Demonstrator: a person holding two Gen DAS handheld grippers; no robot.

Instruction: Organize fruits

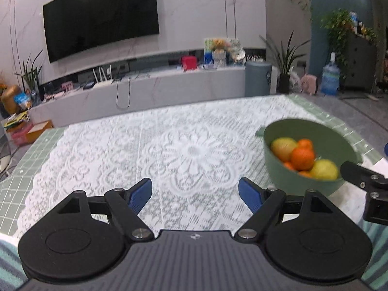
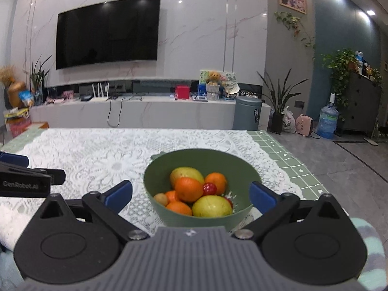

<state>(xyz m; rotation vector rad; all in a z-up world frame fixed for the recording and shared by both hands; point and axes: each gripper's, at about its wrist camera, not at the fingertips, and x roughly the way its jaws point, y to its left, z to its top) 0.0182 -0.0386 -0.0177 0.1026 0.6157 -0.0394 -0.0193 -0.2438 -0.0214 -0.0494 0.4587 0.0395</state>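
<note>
A green bowl [image 2: 169, 215] stands on the lace-covered table [image 2: 97, 160], just in front of my right gripper [image 2: 191, 195]. It holds several oranges [image 2: 188, 189], two yellow-green fruits [image 2: 211, 206], a small red fruit [image 2: 210, 188] and a small brown one [image 2: 162, 198]. My right gripper is open and empty, its blue pads either side of the bowl. My left gripper [image 1: 195, 195] is open and empty over the bare lace, left of the bowl [image 1: 298, 181]. Its side shows in the right wrist view [image 2: 24, 181].
The table carries a white lace cloth over a green checked mat [image 2: 291, 162]. Beyond its far edge are a TV console [image 2: 145, 111], a grey bin [image 2: 247, 116], potted plants and a water jug [image 2: 327, 121] on the floor.
</note>
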